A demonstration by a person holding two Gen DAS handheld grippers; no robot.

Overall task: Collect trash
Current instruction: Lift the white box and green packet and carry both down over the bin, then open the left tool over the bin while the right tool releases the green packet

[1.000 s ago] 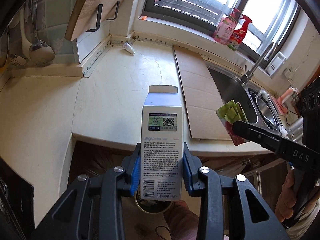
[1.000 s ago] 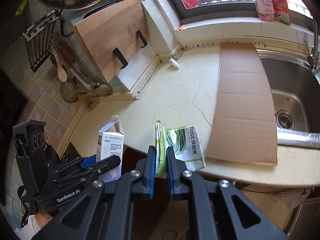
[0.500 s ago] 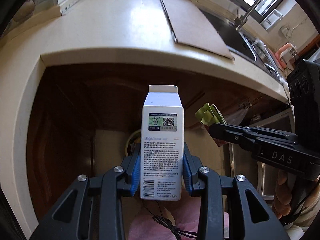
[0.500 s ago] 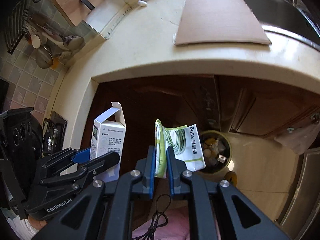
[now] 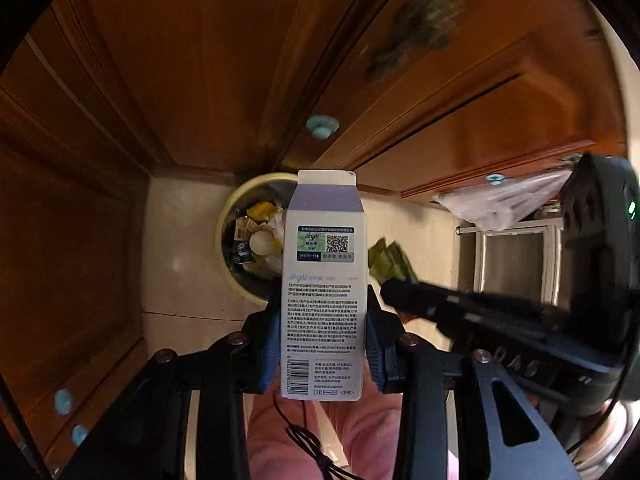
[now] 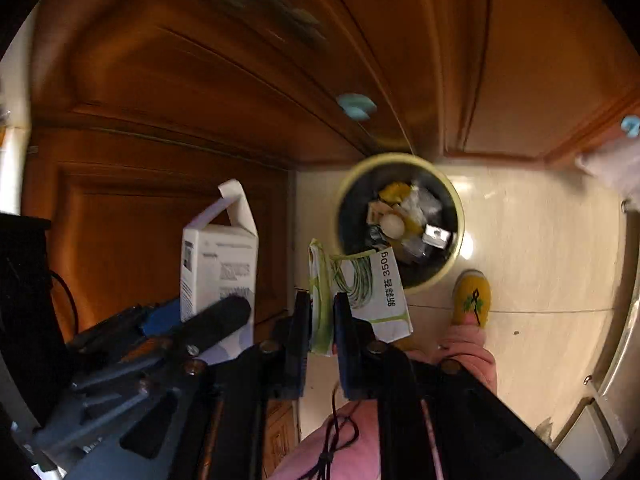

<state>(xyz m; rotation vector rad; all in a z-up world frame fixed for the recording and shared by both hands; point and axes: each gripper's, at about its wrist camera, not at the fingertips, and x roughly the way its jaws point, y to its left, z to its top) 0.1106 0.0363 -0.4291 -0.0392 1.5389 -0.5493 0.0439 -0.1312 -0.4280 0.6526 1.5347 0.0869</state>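
Held upright in the left gripper (image 5: pixel 323 336): a tall white cardboard carton (image 5: pixel 324 288), gable-topped, printed with a QR code, dense small text and a barcode low on its face; blue pads clenched against both narrow sides. Seen from the right wrist view, the same carton (image 6: pixel 218 256) with its top flap folded open, up and to the left of the bin.

Pinched flat in the right gripper (image 6: pixel 321 320): a thin, crinkled plastic food wrapper (image 6: pixel 360 292), white with green loops and "350g" along one edge; jaws nearly closed on its folded side, the loose end fanning out to the right and overlapping the near rim of the bin. In the left wrist view, only a green crumpled tip of the wrapper (image 5: pixel 386 260) showing above the black finger, just right of the carton.

Below both, on glossy cream floor tiles (image 6: pixel 532 248): a round trash bin (image 6: pixel 456 196) with a pale yellow rim and dark liner, partly filled with yellow scraps, clear plastic, a white rounded lid and a small metallic piece. Behind the bin, warm brown wooden cabinet doors (image 5: pixel 224 60), panelled, with pale blue knobs (image 5: pixel 322 127). Beside the bin to the right, a yellow slipper (image 6: pixel 472 296) and a pink fuzzy trouser leg (image 6: pixel 468 352).
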